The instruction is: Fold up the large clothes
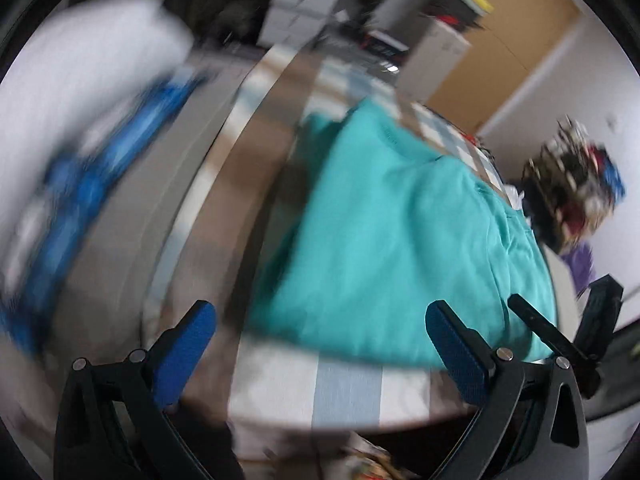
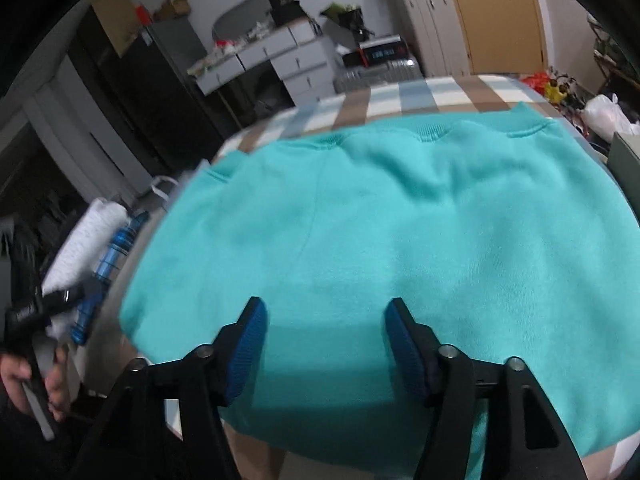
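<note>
1. Left wrist view: the picture is badly smeared, so detail at the left is lost. The left tool [image 1: 320, 352] stands with its blue pads [image 1: 188, 354] wide apart and nothing between them. It hangs over the near edge of the bed [image 1: 344, 392], whose cover is checked in brown, white and pale blue.

2. Same view: the turquoise sweatshirt [image 1: 396, 240] lies on the bed ahead and to the right of this tool, apart from its pads. It looks already doubled, with a layer lying over the body. At the far right the black fingers of the right tool [image 1: 568, 320] reach in over the garment's near corner.

3. Right wrist view: the right tool [image 2: 326, 340] is open, its pads parted over the cloth with no fabric pinched between them. My reading is that it has let go so the folded layer can settle flat.

4. Same view: the sweatshirt [image 2: 400, 240] spreads across the bed [image 2: 412, 96], its ribbed hem [image 2: 440, 130] at the far side. The near edge hangs slightly off the mattress.

5. Same view: at the lower left a hand [image 2: 24, 384] grips the handle of the left tool, held off to the side of the bed. I judge this keeps it clear of the cloth until the next edge is chosen.
</note>
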Tool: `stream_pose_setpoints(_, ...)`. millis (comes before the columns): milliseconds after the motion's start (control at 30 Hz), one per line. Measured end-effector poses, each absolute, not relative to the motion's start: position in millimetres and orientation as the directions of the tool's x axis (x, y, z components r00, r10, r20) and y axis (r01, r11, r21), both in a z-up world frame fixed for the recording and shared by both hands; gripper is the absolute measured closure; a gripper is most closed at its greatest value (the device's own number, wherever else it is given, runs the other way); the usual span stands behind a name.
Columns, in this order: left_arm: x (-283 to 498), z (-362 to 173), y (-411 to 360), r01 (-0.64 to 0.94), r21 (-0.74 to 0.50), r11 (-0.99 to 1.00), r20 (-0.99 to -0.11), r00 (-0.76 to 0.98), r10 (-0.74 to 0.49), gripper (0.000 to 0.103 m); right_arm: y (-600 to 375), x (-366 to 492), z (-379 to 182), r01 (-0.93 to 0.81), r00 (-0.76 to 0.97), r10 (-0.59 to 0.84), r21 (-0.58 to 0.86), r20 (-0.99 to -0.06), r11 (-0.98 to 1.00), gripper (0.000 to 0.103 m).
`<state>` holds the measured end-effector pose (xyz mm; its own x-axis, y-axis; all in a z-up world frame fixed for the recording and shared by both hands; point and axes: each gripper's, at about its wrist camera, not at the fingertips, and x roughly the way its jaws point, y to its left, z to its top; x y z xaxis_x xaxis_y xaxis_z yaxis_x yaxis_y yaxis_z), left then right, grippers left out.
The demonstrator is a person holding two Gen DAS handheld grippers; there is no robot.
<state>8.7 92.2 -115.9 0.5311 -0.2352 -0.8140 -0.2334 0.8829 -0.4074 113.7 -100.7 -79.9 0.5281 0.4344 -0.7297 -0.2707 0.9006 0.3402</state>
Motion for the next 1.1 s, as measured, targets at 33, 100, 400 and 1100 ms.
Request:
stream_pose_setpoints(33,7.0,-124.8,94.3,-0.248,-0.438,0.864,-0.815,0.516,-0.265,0.001,-97.6,113.5,-79.0,-0.278,0.531,0.422,0.319,-0.735,0.906,0.037)
stream_pose_setpoints(100,6.7,-137.6,96.0,-0.304,-0.472,0.828,-0.816,0.507,-0.279,0.001,-93.6,107.9,-75.7,-0.296,0.539,0.408,0.288,-0.736,0.911,0.037)
stream_pose_setpoints(400,38.6,-176.5,83.2,-0.373,-0.733,0.568,-0.668,0.553,-0.498,0.002,-101.7,102.9,-75.4,-0.306,0.526,0.437,0.318,-0.729,0.898,0.037)
stream_pose_setpoints(1100,55.7,-116.2,28.7,-0.043,-0.612,0.789,-0.493,0.801,-0.339,0.091,-102.7,98.1,-74.5,-0.284,0.518,0.437,0.334,-0.735,0.899,0.036)
